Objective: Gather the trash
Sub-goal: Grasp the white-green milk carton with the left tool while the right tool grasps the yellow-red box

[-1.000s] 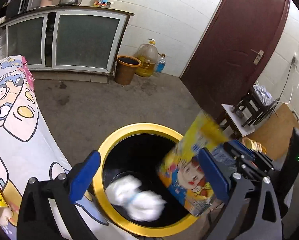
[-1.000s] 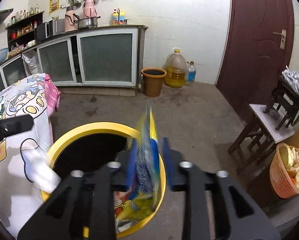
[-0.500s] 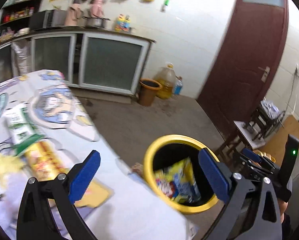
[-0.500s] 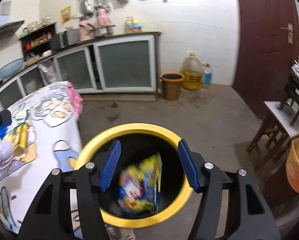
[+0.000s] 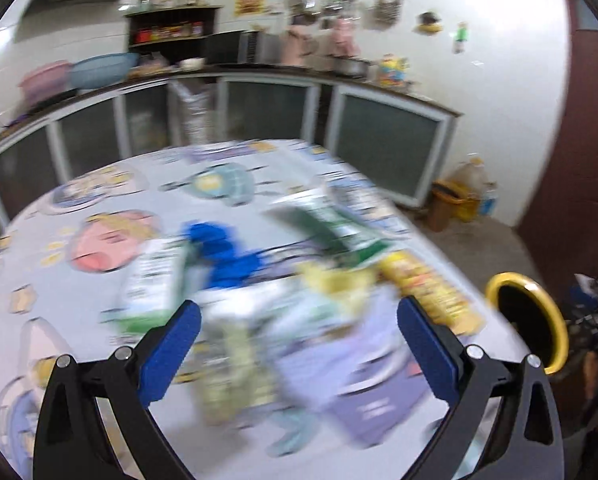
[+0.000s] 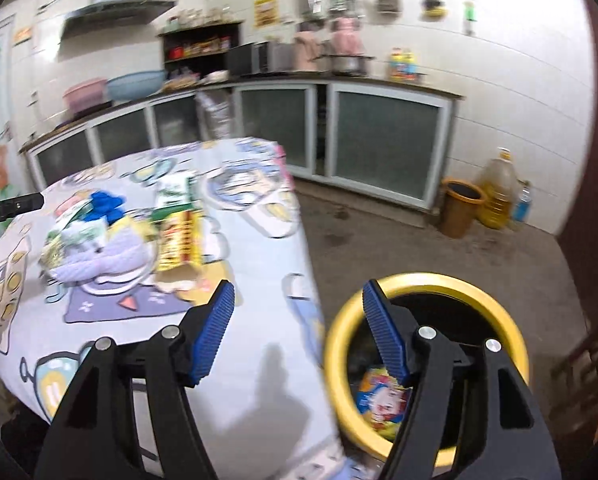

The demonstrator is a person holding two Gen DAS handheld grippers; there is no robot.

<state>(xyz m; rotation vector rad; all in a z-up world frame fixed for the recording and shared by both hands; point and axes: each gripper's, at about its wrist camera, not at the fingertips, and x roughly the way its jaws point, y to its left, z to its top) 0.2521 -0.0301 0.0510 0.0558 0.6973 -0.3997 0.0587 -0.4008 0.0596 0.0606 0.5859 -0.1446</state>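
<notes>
A yellow-rimmed black bin (image 6: pixel 499 312) stands on the floor beside the table; a yellow snack bag (image 6: pixel 379 400) lies inside it. The bin also shows at the right of the left wrist view (image 5: pixel 555 320). Trash lies on the cartoon tablecloth (image 6: pixel 259 360): a yellow packet (image 6: pixel 179 240), a green-white carton (image 6: pixel 175 192), a blue crumpled piece (image 6: pixel 105 204) and a pale wrapper (image 6: pixel 99 256). In the blurred left wrist view the pile (image 5: pixel 279 300) lies just ahead of my open, empty left gripper (image 5: pixel 299 340). My right gripper (image 6: pixel 299 332) is open and empty, above the table edge beside the bin.
Kitchen cabinets (image 6: pixel 379 140) run along the back wall. An orange bucket (image 6: pixel 459 208), an oil jug (image 6: pixel 499 188) and a small bottle (image 6: pixel 521 204) stand on the floor by the wall. A dark red door (image 5: pixel 571 160) is at the right.
The snack bag left my right gripper and dropped into the bin. Both grippers swung left from the bin toward the table; the left one now faces the trash pile.
</notes>
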